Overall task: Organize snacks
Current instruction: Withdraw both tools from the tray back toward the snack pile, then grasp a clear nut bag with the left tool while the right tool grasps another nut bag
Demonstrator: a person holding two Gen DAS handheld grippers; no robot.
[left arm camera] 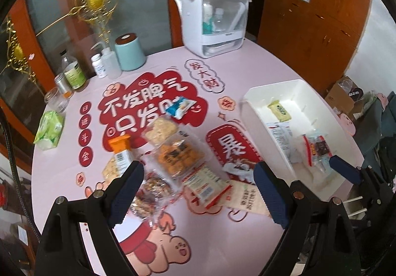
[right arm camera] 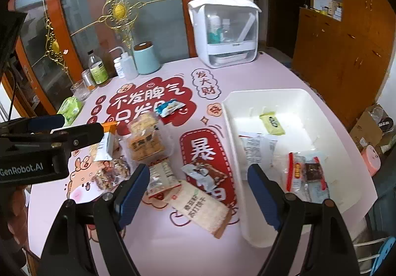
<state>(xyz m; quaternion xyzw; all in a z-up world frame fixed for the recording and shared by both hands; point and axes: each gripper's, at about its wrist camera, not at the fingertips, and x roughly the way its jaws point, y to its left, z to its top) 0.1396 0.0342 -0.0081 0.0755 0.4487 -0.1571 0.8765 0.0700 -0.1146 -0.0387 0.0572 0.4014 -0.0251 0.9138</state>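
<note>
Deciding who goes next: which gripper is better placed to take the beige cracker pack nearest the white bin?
Right, probably. The open, empty right gripper frames the beige cracker pack beside the white bin; the left gripper faces the pile further left.

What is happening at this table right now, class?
A person holds two grippers above a pink table, sorting snacks into a white bin. The left gripper and right gripper are both open and empty. Three packets lie in the bin, among them a yellow-green packet and a red-trimmed clear packet. Several more packets wait on the table, such as the blue and white packet and the beige cracker pack.
</note>
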